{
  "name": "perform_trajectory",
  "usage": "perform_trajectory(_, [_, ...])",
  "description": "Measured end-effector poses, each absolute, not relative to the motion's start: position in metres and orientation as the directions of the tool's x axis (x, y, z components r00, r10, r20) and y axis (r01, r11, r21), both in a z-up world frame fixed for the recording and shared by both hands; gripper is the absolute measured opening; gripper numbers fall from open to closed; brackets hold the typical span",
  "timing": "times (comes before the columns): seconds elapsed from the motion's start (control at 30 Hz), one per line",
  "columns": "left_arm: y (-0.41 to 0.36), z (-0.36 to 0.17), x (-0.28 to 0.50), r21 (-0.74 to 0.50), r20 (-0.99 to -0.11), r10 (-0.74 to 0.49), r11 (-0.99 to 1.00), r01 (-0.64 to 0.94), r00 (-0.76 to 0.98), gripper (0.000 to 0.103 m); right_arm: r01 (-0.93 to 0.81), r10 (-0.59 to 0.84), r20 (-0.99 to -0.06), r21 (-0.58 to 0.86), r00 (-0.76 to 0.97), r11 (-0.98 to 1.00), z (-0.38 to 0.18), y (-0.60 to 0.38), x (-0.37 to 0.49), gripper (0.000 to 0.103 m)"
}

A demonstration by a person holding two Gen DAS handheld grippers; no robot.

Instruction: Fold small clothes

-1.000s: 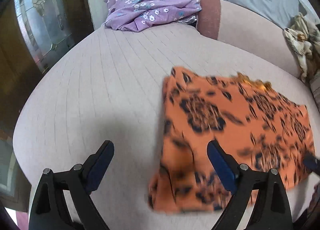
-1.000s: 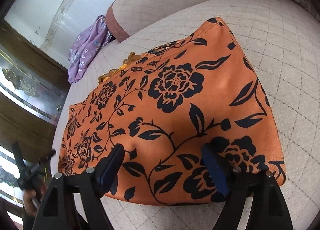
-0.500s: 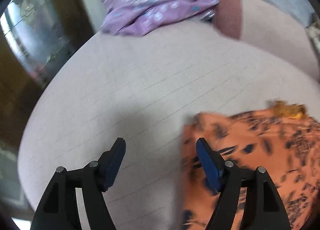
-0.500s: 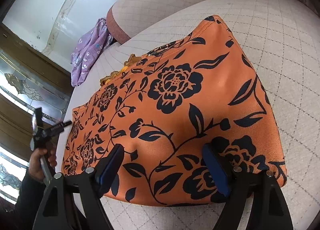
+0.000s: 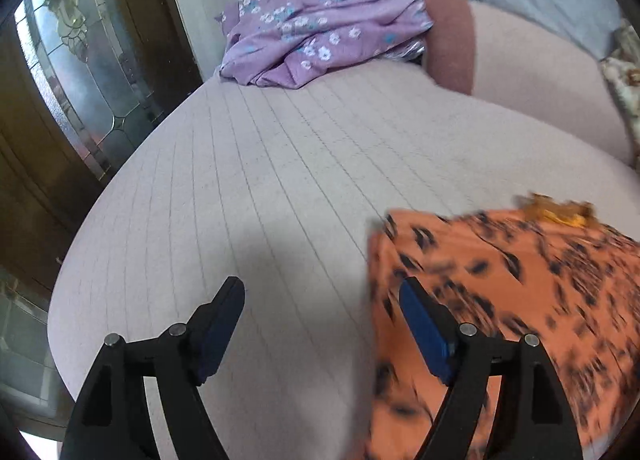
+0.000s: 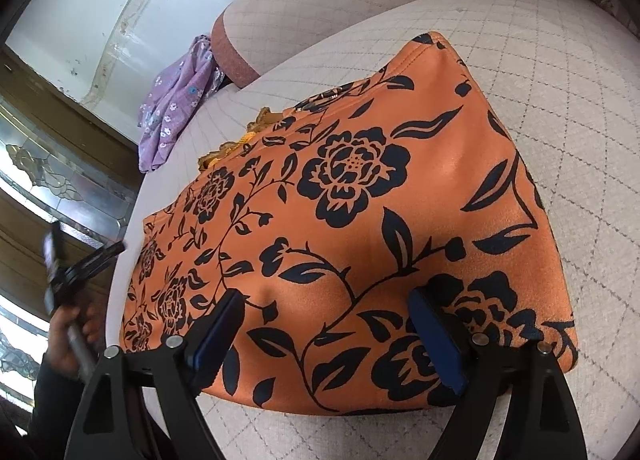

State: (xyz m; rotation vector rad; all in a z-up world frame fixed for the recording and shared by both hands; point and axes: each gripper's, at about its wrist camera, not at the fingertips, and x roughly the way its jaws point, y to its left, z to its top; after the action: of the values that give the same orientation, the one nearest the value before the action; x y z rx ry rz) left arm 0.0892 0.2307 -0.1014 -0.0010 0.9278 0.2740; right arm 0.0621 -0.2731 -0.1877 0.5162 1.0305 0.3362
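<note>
From the left wrist view, the left hand-held gripper [image 5: 322,306] hangs over a pale quilted cushion [image 5: 280,180], its jaws wide and opening, with nothing between them. Its right finger lies over the edge of the orange floral garment [image 5: 520,300]; whether it touches the cloth cannot be told, since that part is blurred. The garment lies flat on the cushion at the lower right of this view, with a yellowish trim [image 5: 560,212] showing at its far edge. Well apart, at the far end of the cushion, a purple flowered cloth [image 5: 320,32] lies crumpled beside a reddish-brown bolster end [image 5: 450,40]. A dark wooden door with leaded glass [image 5: 80,72] stands to the left.

From the right wrist view, the right hand-held gripper [image 6: 324,314] sits at the near edge of the orange floral garment [image 6: 360,200], jaws spread wide, both blue pads over the cloth; no fold is pinched between them. The garment lies folded and smooth on the cushion [image 6: 560,100], black roses facing up. At the left edge, a person's hand [image 6: 72,340] in a dark sleeve holds the left hand-held gripper [image 6: 80,256] just beside the garment's far corner. The purple cloth [image 6: 176,104] lies beyond.
</note>
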Motion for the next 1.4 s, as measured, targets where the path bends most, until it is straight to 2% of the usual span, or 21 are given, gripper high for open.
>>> perform_trajectory(0.17, [0.198,-0.101,0.032,0.089,-0.785,0.172,0.982,-0.167,0.596,0.081,0.007,0.465,-0.744,0.534,0.481,0.846,-0.179,-0.269,0.056,0.087])
perform_trajectory(0.23, [0.189,-0.104,0.012,0.077,-0.787,0.142,0.988,-0.132,0.601,0.081,-0.004,0.485,-0.725,0.554,0.49,0.832,-0.17,-0.267,0.045,0.087])
perform_trajectory(0.37, [0.197,-0.102,-0.018,0.001,-0.797,0.101,0.986,-0.165,0.596,0.081,-0.011,0.487,-0.709,0.561,0.51,0.828,-0.159,-0.267,0.014,0.087])
perform_trajectory(0.57, [0.234,-0.037,-0.04,-0.08,-0.653,0.181,0.949,-0.304,0.735,0.083,-0.014,0.479,-0.69,0.563,0.543,0.827,-0.146,-0.272,-0.007,0.087])
perform_trajectory(0.67, [0.226,-0.04,-0.034,-0.061,-0.679,0.161,0.96,-0.274,0.716,0.084,-0.026,0.497,-0.661,0.587,0.563,0.809,-0.141,-0.272,-0.009,0.087])
perform_trajectory(0.87, [0.166,-0.084,-0.023,0.008,-0.757,0.082,0.993,-0.117,0.648,0.084,0.125,0.536,-0.679,0.67,0.502,0.732,-0.182,-0.286,-0.018,0.087])
perform_trajectory(1.0, [0.132,-0.107,-0.008,0.049,-0.775,0.065,0.998,-0.043,0.628,0.084,0.097,0.536,-0.652,0.679,0.537,0.728,-0.166,-0.291,-0.014,0.087])
perform_trajectory(1.17, [0.122,-0.149,0.019,0.135,-0.837,0.14,0.99,-0.049,0.528,0.084,0.015,0.567,-0.6,0.694,0.565,0.72,-0.148,-0.286,0.02,0.087])
perform_trajectory(1.23, [0.129,-0.17,0.026,0.157,-0.868,0.169,0.985,-0.066,0.467,0.086,0.059,0.536,-0.647,0.666,0.543,0.744,-0.167,-0.289,0.033,0.087])
perform_trajectory(1.27, [0.132,-0.168,0.024,0.142,-0.863,0.158,0.987,-0.071,0.48,0.086,0.138,0.483,-0.714,0.62,0.506,0.772,-0.182,-0.291,0.038,0.086])
perform_trajectory(1.3, [0.132,-0.163,0.023,0.142,-0.859,0.158,0.987,-0.071,0.487,0.086,0.168,0.494,-0.714,0.637,0.497,0.752,-0.19,-0.295,0.039,0.086])
perform_trajectory(1.4, [0.132,-0.153,0.022,0.143,-0.841,0.158,0.987,-0.068,0.518,0.086,0.114,0.522,-0.661,0.671,0.539,0.732,-0.17,-0.295,0.036,0.086])
